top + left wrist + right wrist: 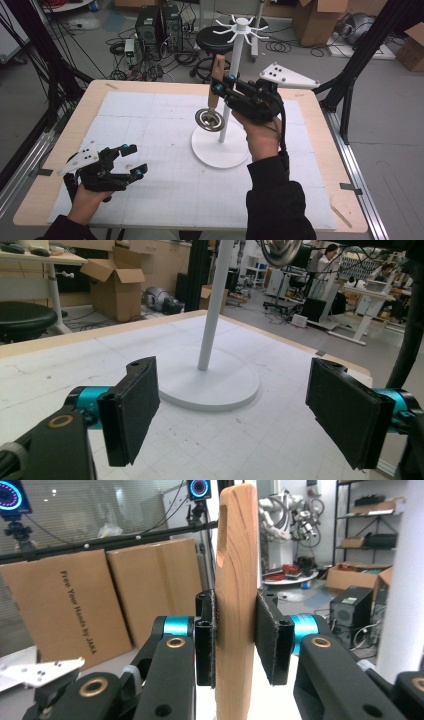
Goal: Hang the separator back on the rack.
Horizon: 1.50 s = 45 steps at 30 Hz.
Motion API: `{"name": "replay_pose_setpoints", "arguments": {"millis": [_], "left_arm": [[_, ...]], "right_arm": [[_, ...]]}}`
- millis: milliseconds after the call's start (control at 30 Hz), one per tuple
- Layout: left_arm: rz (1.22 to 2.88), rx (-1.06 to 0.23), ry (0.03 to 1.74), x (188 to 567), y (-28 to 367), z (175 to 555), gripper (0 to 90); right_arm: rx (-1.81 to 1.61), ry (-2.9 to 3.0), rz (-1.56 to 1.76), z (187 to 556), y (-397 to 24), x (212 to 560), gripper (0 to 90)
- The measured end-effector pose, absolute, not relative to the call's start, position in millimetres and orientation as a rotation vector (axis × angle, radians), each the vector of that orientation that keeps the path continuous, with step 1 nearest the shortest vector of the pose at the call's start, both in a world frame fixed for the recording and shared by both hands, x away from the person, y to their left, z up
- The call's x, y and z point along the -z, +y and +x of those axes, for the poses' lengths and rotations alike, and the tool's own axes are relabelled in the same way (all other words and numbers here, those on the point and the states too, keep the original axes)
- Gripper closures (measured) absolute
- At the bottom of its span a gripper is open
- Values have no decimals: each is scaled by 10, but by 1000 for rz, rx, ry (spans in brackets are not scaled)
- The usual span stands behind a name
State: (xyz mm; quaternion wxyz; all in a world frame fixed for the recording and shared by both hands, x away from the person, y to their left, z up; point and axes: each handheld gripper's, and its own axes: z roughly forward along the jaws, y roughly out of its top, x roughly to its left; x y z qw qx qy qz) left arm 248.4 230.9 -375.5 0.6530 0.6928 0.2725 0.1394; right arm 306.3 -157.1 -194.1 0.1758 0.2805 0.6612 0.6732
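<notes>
Wood handle of the utensil (217, 80) sits clamped in the right gripper (218, 83), raised beside the white stand's pole (233, 85); the round metal head (209, 120) hangs below, above the stand base (220, 150). Left gripper (134, 160) rests low at the table's (65, 145) near left, jaws spread, nothing in them. Left gripper view: pads (131, 407) wide apart, pole and base ahead, what looks like the metal head at top edge. Right gripper view: both pads press the wood handle (235, 605), upright.
</notes>
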Motion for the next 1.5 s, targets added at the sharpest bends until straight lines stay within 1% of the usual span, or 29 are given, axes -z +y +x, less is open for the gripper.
{"name": "replay_pose_setpoints", "arguments": {"millis": [167, 333, 600, 767, 833, 867, 900, 933, 967, 1067, 1167, 1233, 1333, 1500], "left_arm": [[1570, -310, 619, 3757, 2310, 2486, 228], [1568, -306, 619, 3758, 2310, 2486, 229], [1566, -305, 618, 3757, 2317, 2487, 231], [1561, -304, 624, 3760, 2323, 2492, 231], [1562, -305, 625, 3761, 2331, 2494, 231], [1557, -301, 626, 3762, 2332, 2496, 231], [1553, -301, 629, 3763, 2338, 2497, 231], [1553, -301, 629, 3763, 2338, 2497, 230], [1544, -302, 636, 3767, 2344, 2503, 230], [1542, -305, 650, 3778, 2365, 2514, 228], [1536, -307, 660, 3784, 2384, 2522, 226], [1528, -308, 664, 3787, 2397, 2523, 224], [1521, -315, 667, 3789, 2405, 2525, 220], [1497, -325, 688, 3803, 2424, 2531, 215]], "right_arm": [[-1897, 1844, 799, 3118, -1591, 1782, 718], [-1879, 1826, 838, 3194, -1615, 1710, 717], [-1840, 1817, 902, 3300, -1670, 1728, 717], [-1836, 1828, 894, 3304, -1684, 1789, 715], [-1860, 1815, 900, 3294, -1711, 1813, 701], [-1865, 1810, 898, 3286, -1727, 1823, 689], [-1863, 1805, 894, 3272, -1744, 1832, 643], [-1863, 1805, 894, 3272, -1744, 1832, 643], [-1833, 1794, 902, 3226, -1781, 1859, 570], [-1792, 1785, 892, 3146, -1849, 1927, 488], [-1746, 1791, 880, 3044, -1959, 2070, 393], [-1702, 1808, 894, 2959, -2044, 2222, 332], [-1633, 1841, 910, 2824, -2199, 2537, 239], [-1509, 1840, 983, 2535, -2506, 3152, 197]]}}
